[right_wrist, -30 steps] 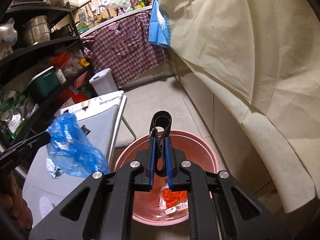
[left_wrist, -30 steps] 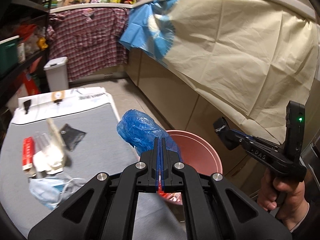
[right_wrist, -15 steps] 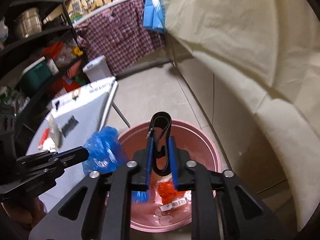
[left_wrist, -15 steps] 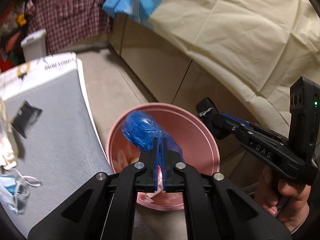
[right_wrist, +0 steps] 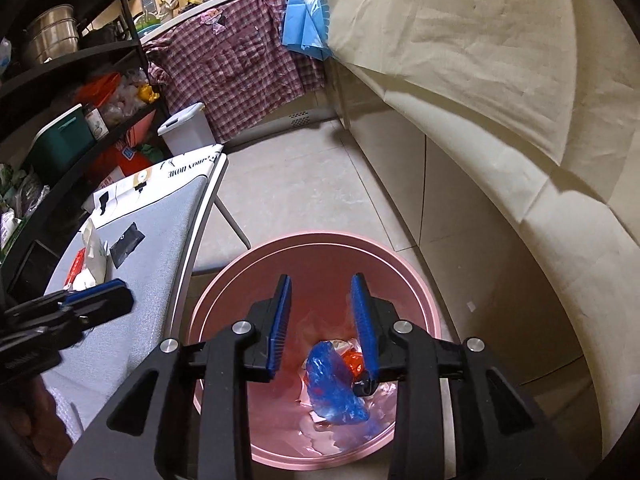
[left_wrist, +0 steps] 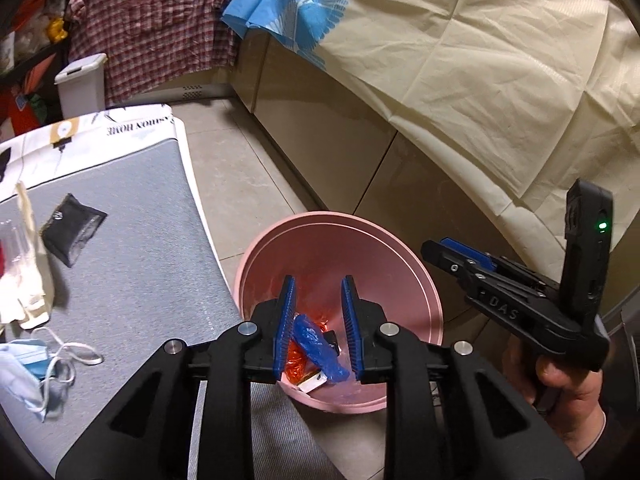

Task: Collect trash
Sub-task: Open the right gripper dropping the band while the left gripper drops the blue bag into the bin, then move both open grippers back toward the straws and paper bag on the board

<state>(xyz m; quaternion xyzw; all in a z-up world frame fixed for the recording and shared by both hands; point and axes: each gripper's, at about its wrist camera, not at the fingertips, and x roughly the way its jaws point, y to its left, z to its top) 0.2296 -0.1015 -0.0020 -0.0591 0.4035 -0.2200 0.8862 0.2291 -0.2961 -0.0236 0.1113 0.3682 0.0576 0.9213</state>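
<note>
Pink bin (left_wrist: 434,312): sits on the tiled floor just beside the bench edge; I see both sets of fingers hanging over its mouth.
Blue plastic bag (right_wrist: 336,388): lies loose at the bottom of the bin, on top of an orange wrapper (right_wrist: 354,360) and pale scraps; nothing grips it.
Left gripper (left_wrist: 318,328): my fingers are spreading apart; the bag shows through the gap far below, the pads touch nothing.
Right gripper (right_wrist: 322,328): fingers also spreading, nothing pressed between the pads. A small black piece (right_wrist: 364,388) shows at the base of the right-hand pad; I cannot tell whether it touches the pad or lies in the bin.
Bench (left_wrist: 132,264): grey cover, at nine o'clock of the bin in the left wrist view.
Left on the bench: a black pouch (left_wrist: 72,230) at ten o'clock, a cream paper bag (left_wrist: 28,264) near the left edge, a blue face mask (left_wrist: 28,368) with white loops at eight o'clock.
Right hand (left_wrist: 560,384): wrapped on its grip at four o'clock in the left wrist view.
</note>
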